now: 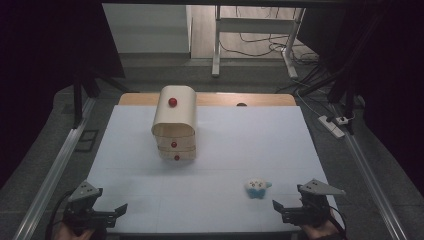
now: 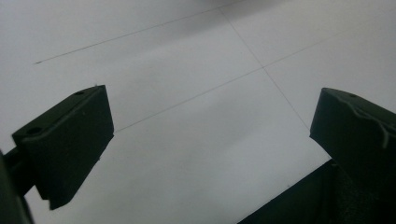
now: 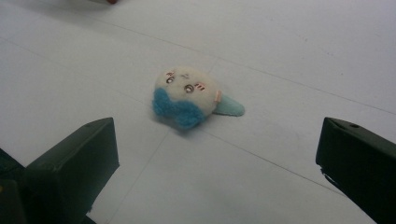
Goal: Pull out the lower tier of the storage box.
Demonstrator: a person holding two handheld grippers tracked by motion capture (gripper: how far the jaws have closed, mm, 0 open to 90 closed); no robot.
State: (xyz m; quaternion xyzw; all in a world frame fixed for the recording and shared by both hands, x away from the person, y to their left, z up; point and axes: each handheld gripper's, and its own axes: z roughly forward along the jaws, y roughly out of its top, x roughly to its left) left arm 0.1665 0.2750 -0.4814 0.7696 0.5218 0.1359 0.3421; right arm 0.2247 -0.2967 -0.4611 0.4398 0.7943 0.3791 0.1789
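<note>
A small plush toy (image 1: 258, 188) with a white face and blue trim lies on the white table top (image 1: 210, 145), front right. In the right gripper view the plush toy (image 3: 189, 97) rests a short way beyond my right gripper (image 3: 217, 154), whose jaws stand wide apart with nothing between them. My right gripper (image 1: 280, 209) sits near the front right edge, just right of the toy. A small wooden drawer chest (image 1: 174, 129) with red knobs stands mid-table. My left gripper (image 1: 117, 210) is at the front left; its jaws (image 2: 210, 144) are open over bare table.
Metal rails (image 1: 55, 175) run along both table sides. A power strip (image 1: 332, 125) and cables lie on the floor at the right. A white desk frame (image 1: 255, 30) stands behind the table.
</note>
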